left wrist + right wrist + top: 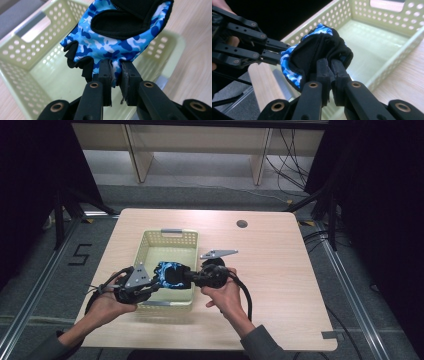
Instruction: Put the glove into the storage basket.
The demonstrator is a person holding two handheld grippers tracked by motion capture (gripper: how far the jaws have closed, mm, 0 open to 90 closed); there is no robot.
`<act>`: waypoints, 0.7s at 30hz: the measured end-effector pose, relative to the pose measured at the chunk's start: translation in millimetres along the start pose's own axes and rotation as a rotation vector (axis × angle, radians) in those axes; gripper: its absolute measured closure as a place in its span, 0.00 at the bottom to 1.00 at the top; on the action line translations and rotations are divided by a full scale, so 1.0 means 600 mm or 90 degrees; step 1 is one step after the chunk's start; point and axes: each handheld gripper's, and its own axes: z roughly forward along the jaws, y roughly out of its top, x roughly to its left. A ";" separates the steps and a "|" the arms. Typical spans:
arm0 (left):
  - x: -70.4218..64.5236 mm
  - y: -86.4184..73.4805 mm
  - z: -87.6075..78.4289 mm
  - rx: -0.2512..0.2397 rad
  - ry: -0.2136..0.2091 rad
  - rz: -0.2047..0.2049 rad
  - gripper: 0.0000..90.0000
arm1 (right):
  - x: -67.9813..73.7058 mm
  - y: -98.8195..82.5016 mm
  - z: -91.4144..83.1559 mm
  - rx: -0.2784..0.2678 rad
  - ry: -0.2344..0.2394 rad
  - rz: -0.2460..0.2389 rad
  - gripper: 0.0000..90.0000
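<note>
A blue camouflage glove (171, 274) with black trim hangs over the near end of the pale green perforated basket (167, 237). My left gripper (154, 283) is shut on the glove's blue edge (110, 53), its jaws pinching the fabric (115, 72). From the right, my right gripper (192, 277) is shut on the glove's black cuff (312, 53). The two grippers hold the glove (289, 63) between them above the basket. In the right gripper view the left gripper (278, 53) reaches in from the left.
The basket (387, 40) has nothing lying on its floor and has a grey handle at its far end (171, 231). It stands on a light wooden table (280, 270) with a round cable hole (242, 224) at the back. Dark curtains flank the table.
</note>
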 end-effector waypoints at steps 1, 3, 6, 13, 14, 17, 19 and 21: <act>0.004 -0.004 0.000 0.005 0.006 0.003 0.88 | -0.001 0.002 0.012 0.003 0.001 -0.002 0.96; 0.012 -0.013 0.001 0.016 0.003 -0.001 0.88 | -0.002 0.003 0.028 0.013 -0.005 -0.004 0.96; 0.022 -0.028 0.001 0.035 -0.006 -0.009 0.88 | 0.002 0.002 0.047 0.024 -0.004 0.006 0.96; 0.029 -0.050 0.009 0.057 -0.014 -0.031 0.87 | 0.004 -0.007 0.086 0.053 -0.005 0.011 0.96; 0.032 -0.053 0.011 0.062 -0.018 -0.037 0.87 | 0.005 -0.008 0.089 0.057 -0.004 0.015 0.96; 0.036 -0.058 0.015 0.067 -0.029 -0.045 0.87 | 0.004 -0.013 0.101 0.070 -0.004 0.018 0.96; 0.035 -0.063 0.019 0.064 -0.041 -0.045 0.85 | 0.002 -0.017 0.107 0.082 -0.014 0.025 0.96; 0.034 -0.066 0.022 0.067 -0.048 -0.056 0.82 | -0.001 -0.020 0.111 0.087 -0.015 0.036 0.96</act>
